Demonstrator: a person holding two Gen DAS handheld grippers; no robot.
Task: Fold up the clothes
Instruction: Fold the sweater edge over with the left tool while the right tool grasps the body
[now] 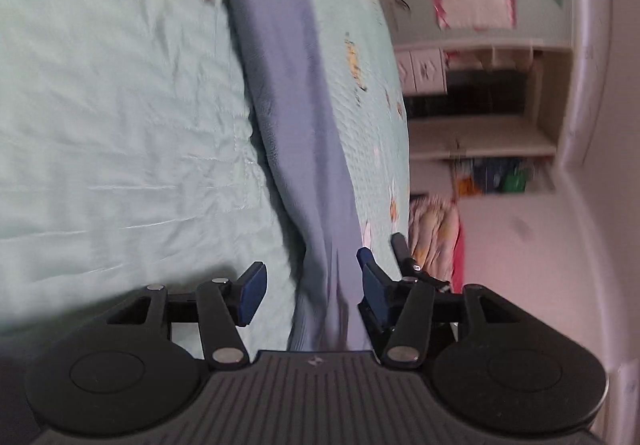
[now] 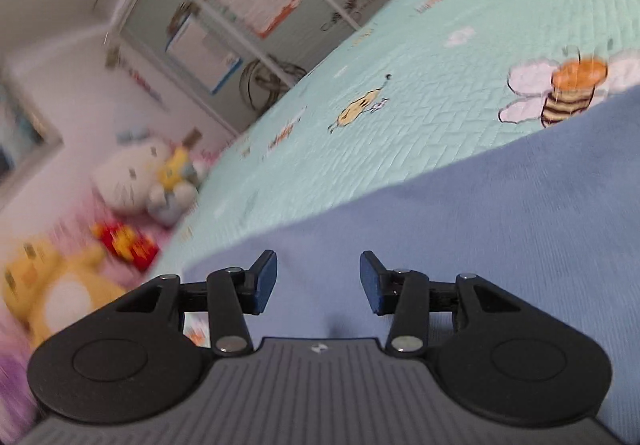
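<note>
On quilted mint bedspread (image 2: 400,133): soft blue garment (image 2: 460,213); left tongs (image 1: 312,287), right tongs (image 2: 318,281) parted, ungripping

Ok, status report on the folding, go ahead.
Left tongs open, blue garment between them, not pinched. Right tongs open over the garment. Garment lies on the green quilt. Nothing in the way.
</note>
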